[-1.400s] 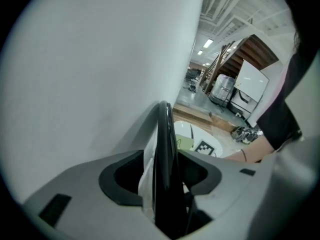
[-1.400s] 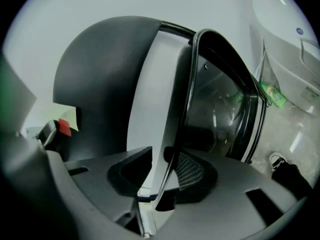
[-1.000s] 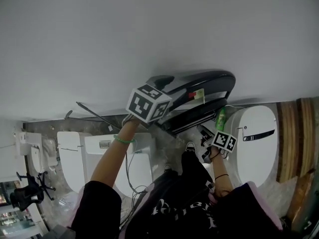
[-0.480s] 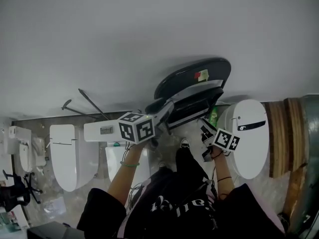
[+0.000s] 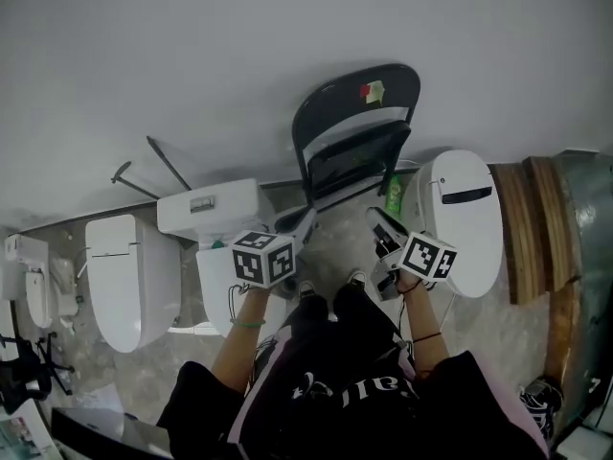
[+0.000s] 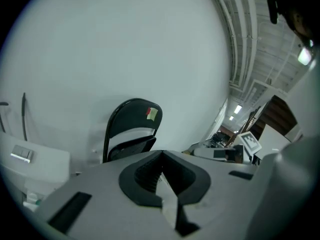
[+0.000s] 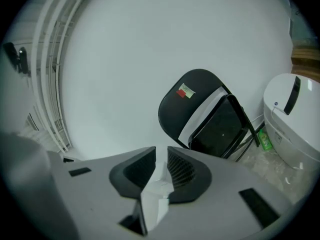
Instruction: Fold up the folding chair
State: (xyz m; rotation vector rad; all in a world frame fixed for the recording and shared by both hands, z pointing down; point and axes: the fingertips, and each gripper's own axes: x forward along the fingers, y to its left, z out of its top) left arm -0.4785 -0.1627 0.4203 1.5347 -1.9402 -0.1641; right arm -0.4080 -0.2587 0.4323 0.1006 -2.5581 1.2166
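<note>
The black folding chair (image 5: 354,132) stands folded flat and upright against the white wall, with a small red and yellow sticker on its backrest. It also shows in the left gripper view (image 6: 131,119) and the right gripper view (image 7: 210,114). My left gripper (image 5: 305,226) hangs in front of the chair, apart from it, its jaws shut (image 6: 161,156) on nothing. My right gripper (image 5: 383,233) is also clear of the chair. Its jaws (image 7: 161,156) are closing, with a narrow gap and nothing between them.
A white toilet (image 5: 465,218) stands right of the chair, with a green bottle (image 5: 394,195) between them. More white toilets (image 5: 129,276) and a cistern (image 5: 206,209) are on the left. Thin black rods (image 5: 163,166) lean on the wall. Wooden boards (image 5: 536,228) are at the far right.
Both grippers have drawn back from the chair toward my body. The left one let go of the chair. The chair now stands upright and folded against the wall.
</note>
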